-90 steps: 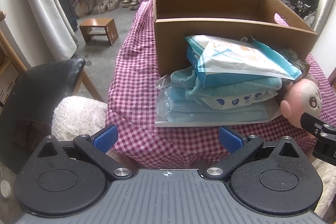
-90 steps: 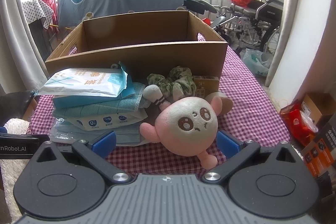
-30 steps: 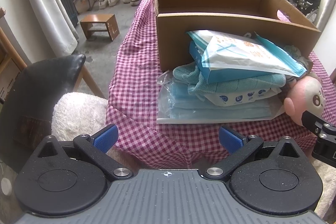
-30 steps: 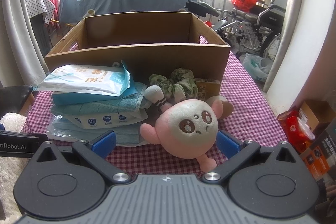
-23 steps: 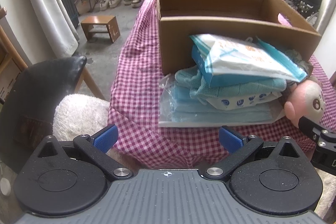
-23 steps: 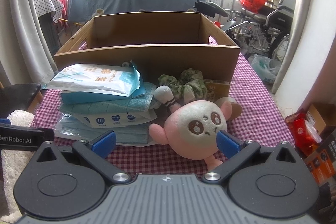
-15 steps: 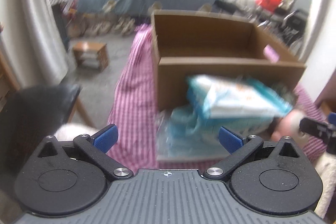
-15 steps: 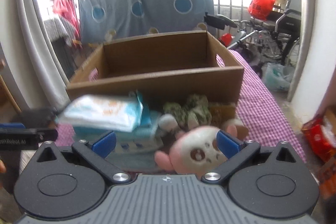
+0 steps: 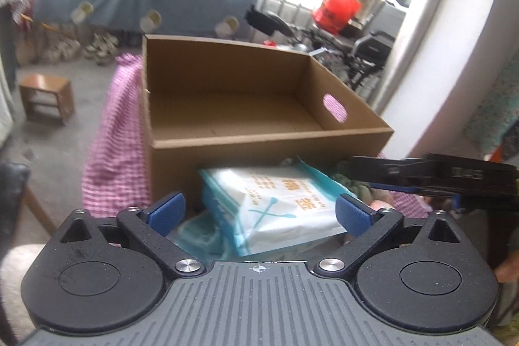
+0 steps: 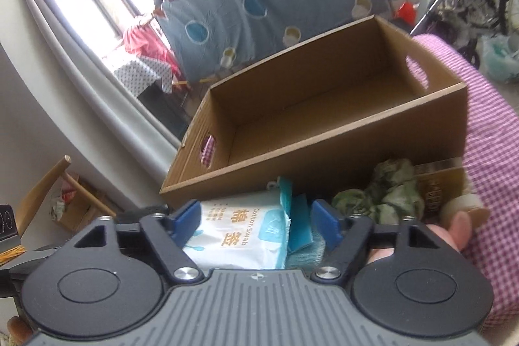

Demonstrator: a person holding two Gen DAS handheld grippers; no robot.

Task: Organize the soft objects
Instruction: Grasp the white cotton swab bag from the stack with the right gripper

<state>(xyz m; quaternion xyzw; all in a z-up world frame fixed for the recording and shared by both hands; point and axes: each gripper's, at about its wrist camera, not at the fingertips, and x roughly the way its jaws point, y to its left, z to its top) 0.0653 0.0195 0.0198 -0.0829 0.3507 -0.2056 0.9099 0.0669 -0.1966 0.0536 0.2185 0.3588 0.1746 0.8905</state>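
Note:
A white and blue cotton swab pack (image 9: 275, 203) lies on top of a stack of soft blue items in front of an open cardboard box (image 9: 227, 106). My left gripper (image 9: 259, 213) is open, its fingers either side of the pack. My right gripper (image 10: 256, 222) is open, its fingers either side of the same pack (image 10: 240, 235), tilted. The right gripper also shows in the left wrist view (image 9: 431, 174), to the right of the pack. A green scrunchie (image 10: 389, 193) and part of the pink plush toy (image 10: 460, 229) lie to the right.
The box (image 10: 324, 119) stands on a pink checked tablecloth (image 10: 486, 135). A small brown carton (image 10: 438, 187) sits by the scrunchie. A wooden stool (image 9: 45, 99) stands on the floor to the left. A wheelchair (image 9: 373, 51) is behind the table.
Both grippers have moved forward and down over the stack. The right gripper has swung left from the plush toy to the swab pack and tilted. Both remain open.

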